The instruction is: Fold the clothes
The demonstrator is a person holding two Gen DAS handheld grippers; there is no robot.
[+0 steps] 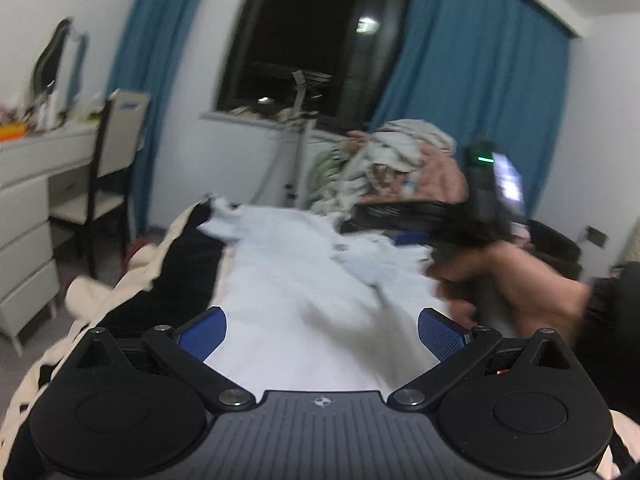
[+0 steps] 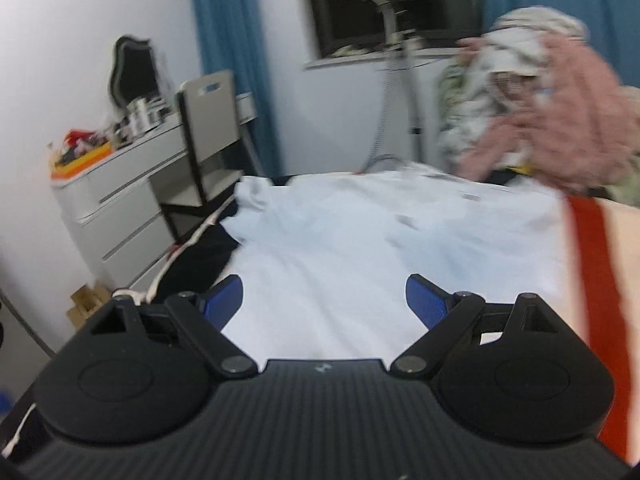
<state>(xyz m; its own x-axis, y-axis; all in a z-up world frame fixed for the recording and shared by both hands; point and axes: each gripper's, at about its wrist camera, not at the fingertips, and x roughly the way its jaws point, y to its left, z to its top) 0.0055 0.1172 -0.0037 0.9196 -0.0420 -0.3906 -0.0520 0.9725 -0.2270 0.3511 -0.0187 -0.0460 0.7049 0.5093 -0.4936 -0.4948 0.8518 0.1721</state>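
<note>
So the pale white-blue cotton garment [image 2: 360, 240] is spread out pretty flat on the bed [image 2: 624, 248], and its long axis runs straight away from both cameras toward the window wall, with what looks like a rumpled sleeve or collar end [image 1: 228, 212] at the far left. It's blurry, so I can't say for sure which end is the neck. In the right wrist view the cloth sits dead ahead and directly under the right gripper [image 2: 324, 300], whose blue pads are spread wide with nothing between them. Same story for the left gripper [image 1: 322, 332]: wide apart, empty, hovering over the near part of the fabric. From the left wrist view you can also see the right hand [image 1: 516, 280] holding its tool further up the garment on the right side, near a bunched-up patch [image 1: 368, 264], so I'd say the right one is nearer the far edge and the left nearer the close hem. My guess is the fold goes along that long axis, each side grabbing its own edge. Further out, a black garment [image 1: 176, 276] lies just beside the pale one on the left, a heap of pink and cream laundry [image 2: 560, 120] sits beyond it at the right, and a grey-white chair [image 2: 208, 140] stands at the dresser.
</note>
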